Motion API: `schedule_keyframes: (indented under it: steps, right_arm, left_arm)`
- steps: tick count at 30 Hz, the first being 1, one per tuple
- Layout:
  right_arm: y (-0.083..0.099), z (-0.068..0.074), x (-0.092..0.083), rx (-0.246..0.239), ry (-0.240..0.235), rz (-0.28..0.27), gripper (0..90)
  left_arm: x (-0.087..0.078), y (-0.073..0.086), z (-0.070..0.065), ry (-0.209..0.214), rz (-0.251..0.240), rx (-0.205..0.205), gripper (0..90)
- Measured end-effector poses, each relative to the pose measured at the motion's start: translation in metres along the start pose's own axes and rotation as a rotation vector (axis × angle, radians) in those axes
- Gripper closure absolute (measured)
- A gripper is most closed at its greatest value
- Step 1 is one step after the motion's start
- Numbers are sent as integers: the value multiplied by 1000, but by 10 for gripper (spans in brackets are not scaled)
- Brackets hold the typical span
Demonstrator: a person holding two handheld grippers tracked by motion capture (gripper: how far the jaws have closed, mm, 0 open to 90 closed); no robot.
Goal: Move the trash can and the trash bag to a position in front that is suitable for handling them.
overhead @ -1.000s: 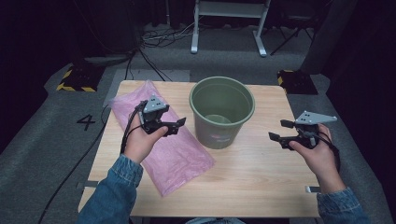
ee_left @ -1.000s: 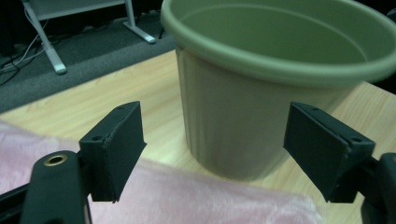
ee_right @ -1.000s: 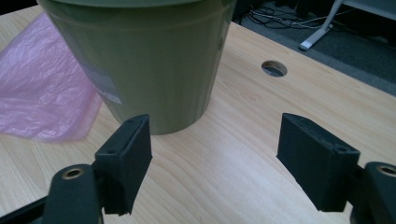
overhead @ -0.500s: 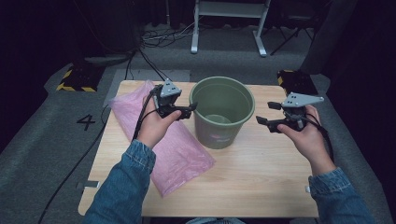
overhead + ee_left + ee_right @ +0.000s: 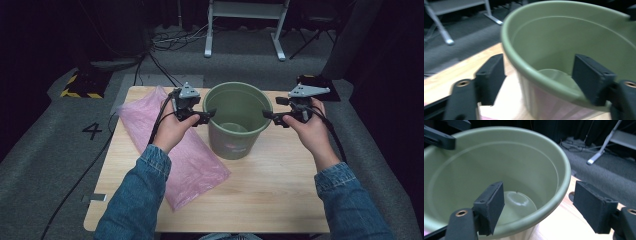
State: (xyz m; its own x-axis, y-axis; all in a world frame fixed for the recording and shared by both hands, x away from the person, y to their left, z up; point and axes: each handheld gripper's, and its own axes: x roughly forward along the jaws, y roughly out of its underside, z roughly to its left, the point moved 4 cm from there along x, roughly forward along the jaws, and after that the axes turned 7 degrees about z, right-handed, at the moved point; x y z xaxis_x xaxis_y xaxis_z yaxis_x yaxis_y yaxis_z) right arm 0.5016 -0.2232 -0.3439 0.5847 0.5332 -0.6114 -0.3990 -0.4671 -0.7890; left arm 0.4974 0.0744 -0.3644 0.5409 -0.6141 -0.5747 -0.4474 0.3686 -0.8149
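While leaning in from the near edge of the bench (image 5: 265, 195), stretched two denim sleeves (image 5: 140, 200) forward over the pale wood, a two-jaw gripper in each hand. Laid flat under and beside the left forearm: a pink plastic bag (image 5: 195, 165), slanting from the near middle of the bench toward its far left corner, one long edge close to the foot of the bucket.

Held the left gripper (image 5: 209, 115) in the left hand (image 5: 172, 129) at the left side of the green bucket (image 5: 240, 140), upright in the middle of the bench and toward its far edge. Straddled the rim there, one jaw outside the wall and the other over the inside. Had just been drawing those jaws closer, though with them apart at this moment: a clear gap at the outer pad, no press on the rim to be seen.

Held the right gripper (image 5: 270, 116) in the right hand (image 5: 311, 129) at the opposite side of the rim in the same fashion: jaws apart, one down inside the bucket, the other outside, the rim between them and clear of both pads. Looked down past the jaws onto a bare, pale bottom inside the bucket.

Beyond the bench: grey carpet (image 5: 60, 165) marked with a number 4 (image 5: 92, 131), a yellow-and-black striped block (image 5: 80, 86), loose cables (image 5: 170, 40) and the legs of a white stand (image 5: 245, 30) against the dark.
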Motion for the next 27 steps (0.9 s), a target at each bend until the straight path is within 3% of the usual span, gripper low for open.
schedule_keyframes:
  steps: [5, 8, 12, 18, 27]
  right_arm:
    - [8, -2, 8, 14, -30, 32, 290]
    - [12, -3, 2, 25, -41, 29, 297]
    - [22, 1, -12, 3, -49, 34, 301]
    - [35, 5, -32, -14, -41, 30, 300]
    - [57, 13, -61, -32, -55, 29, 300]
  left_arm:
    - [1, -1, -3, -2, 4, 12, 277]
    - [0, 0, -10, 20, -1, 14, 278]
    - [0, 2, -21, 47, -6, 28, 285]
    - [-4, 2, -46, 83, 5, 84, 285]
    - [-15, 12, -84, 72, -12, 132, 284]
